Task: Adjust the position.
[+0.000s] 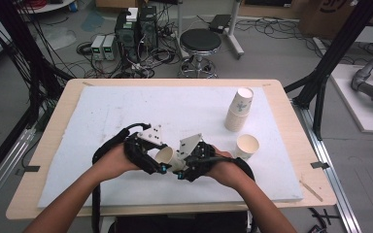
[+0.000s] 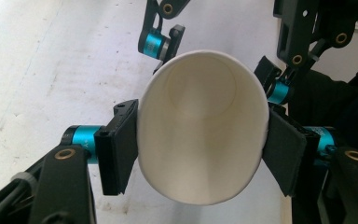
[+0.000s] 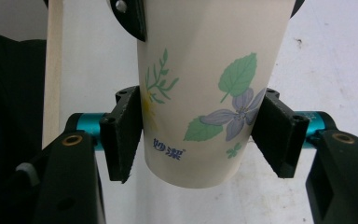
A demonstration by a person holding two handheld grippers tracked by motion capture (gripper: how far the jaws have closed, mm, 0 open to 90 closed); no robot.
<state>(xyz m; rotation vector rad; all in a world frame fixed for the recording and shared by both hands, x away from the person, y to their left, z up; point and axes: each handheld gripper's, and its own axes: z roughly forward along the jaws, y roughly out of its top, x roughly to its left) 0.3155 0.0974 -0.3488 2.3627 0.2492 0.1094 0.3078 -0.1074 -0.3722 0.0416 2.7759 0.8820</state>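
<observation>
- In the high view, the paper cup (image 1: 166, 156) between the left gripper (image 1: 161, 167) and the right gripper (image 1: 180, 171) is mostly covered by their black bodies and grey plates; just its open rim and a strip of wall peek out.
- In the left gripper view, the cup's printed outside is out of sight behind its open mouth.
- In the right gripper view, the cup's rim is cut off by the top edge.
- The print on the stack of cups (image 1: 238, 109) is too small to make out.
- Both forearms run off the bottom edge of the high view.
</observation>
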